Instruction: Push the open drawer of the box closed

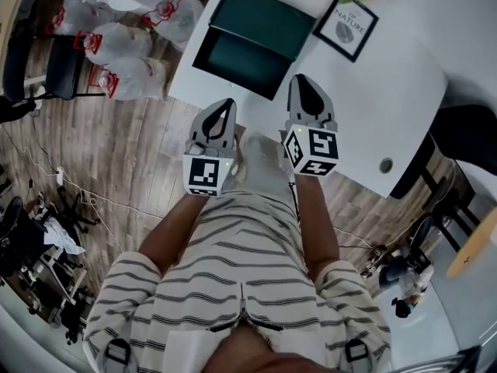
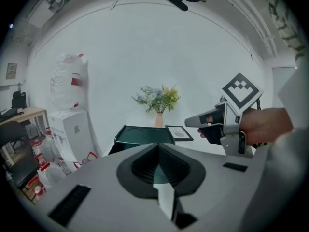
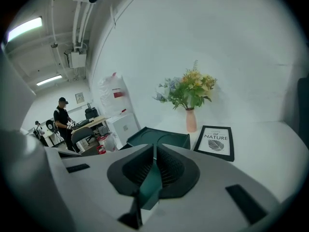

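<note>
Jaws clenched on nothing, the left gripper point(image 1: 224, 109) and right gripper point(image 1: 304, 85) hover at the near edge of the white table point(image 1: 373, 99), apparently poised to push, facing the green box point(image 1: 268, 18) at far left, its drawer point(image 1: 237, 67) open toward them.

framed print point(image 3: 216, 143): reads "of nature", leaf drawing below.

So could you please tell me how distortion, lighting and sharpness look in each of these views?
Head view: mildly bent edges, even light, white table bright but not blown out. Left gripper view: strong fisheye, black corners, box slightly soft. Right gripper view: same fisheye, ceiling light glares.
</note>
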Demonstrator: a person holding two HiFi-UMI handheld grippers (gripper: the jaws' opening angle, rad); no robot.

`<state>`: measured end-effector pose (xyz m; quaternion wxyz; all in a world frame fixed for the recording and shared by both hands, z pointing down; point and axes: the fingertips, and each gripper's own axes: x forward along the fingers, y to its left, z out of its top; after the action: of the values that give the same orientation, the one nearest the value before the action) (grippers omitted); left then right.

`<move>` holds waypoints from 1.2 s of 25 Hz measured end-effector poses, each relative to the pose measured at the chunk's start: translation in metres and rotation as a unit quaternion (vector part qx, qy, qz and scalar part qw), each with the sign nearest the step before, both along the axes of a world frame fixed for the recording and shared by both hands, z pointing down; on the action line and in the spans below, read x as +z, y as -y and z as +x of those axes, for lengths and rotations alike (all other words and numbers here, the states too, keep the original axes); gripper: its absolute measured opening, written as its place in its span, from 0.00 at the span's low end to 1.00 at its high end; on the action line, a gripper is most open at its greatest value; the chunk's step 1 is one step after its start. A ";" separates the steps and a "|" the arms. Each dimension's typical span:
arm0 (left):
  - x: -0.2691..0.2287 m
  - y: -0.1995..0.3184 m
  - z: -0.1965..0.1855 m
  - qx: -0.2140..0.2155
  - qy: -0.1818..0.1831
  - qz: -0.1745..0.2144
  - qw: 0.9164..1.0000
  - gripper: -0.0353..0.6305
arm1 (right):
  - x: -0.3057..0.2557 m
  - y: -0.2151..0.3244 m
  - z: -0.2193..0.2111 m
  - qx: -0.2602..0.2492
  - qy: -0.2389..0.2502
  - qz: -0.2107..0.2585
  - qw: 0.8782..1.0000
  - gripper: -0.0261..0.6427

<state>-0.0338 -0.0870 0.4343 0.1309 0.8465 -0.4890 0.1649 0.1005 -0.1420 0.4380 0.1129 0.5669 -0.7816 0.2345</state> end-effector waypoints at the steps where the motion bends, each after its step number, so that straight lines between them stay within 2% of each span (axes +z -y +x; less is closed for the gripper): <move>1: 0.003 0.001 0.000 -0.001 0.001 -0.002 1.000 0.06 | 0.004 0.003 0.001 0.000 0.000 -0.004 1.000 0.09; 11: 0.026 0.011 0.000 -0.012 0.009 -0.016 1.000 0.06 | 0.043 0.035 0.007 -0.004 -0.001 -0.039 0.999 0.12; 15: 0.036 0.012 0.000 -0.015 0.012 -0.023 1.000 0.06 | 0.062 0.046 0.012 0.000 0.008 -0.071 0.997 0.15; 30: 0.064 0.013 -0.008 -0.015 0.034 -0.032 0.999 0.06 | 0.104 0.064 0.017 0.003 0.028 -0.148 0.989 0.15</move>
<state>-0.0414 -0.0998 0.4985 0.1437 0.8284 -0.5004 0.2069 0.1174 -0.2061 0.5422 0.1725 0.5393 -0.7396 0.3638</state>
